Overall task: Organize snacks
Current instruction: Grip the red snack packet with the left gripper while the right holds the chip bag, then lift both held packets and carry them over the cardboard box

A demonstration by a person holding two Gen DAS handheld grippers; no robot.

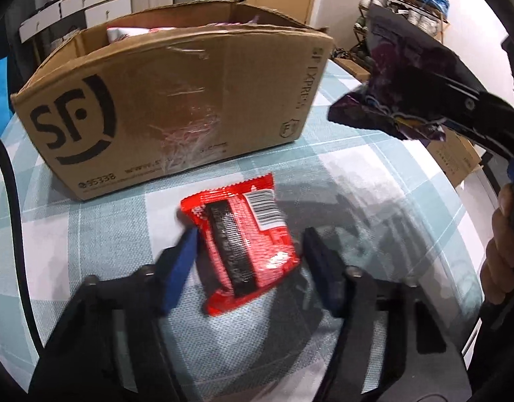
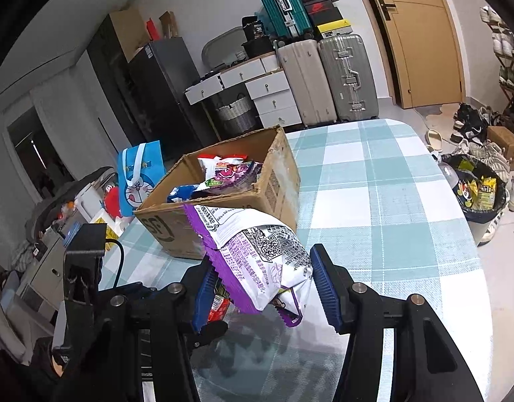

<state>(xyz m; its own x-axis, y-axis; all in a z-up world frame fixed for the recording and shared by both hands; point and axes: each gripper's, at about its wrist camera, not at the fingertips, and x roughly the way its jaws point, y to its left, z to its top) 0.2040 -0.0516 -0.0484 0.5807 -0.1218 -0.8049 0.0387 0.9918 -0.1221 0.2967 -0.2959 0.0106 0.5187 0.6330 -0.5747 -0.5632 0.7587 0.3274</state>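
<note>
Cardboard box (image 2: 277,181) holds assorted snack packets (image 2: 223,174).

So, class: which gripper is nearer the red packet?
Left. The left gripper straddles the red packet on the table; the right gripper is raised off to its right, holding a purple bag.

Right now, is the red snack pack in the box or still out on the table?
Out. The red snack pack lies flat on the checked tablecloth in front of the cardboard box, between the open left gripper's fingers.
</note>
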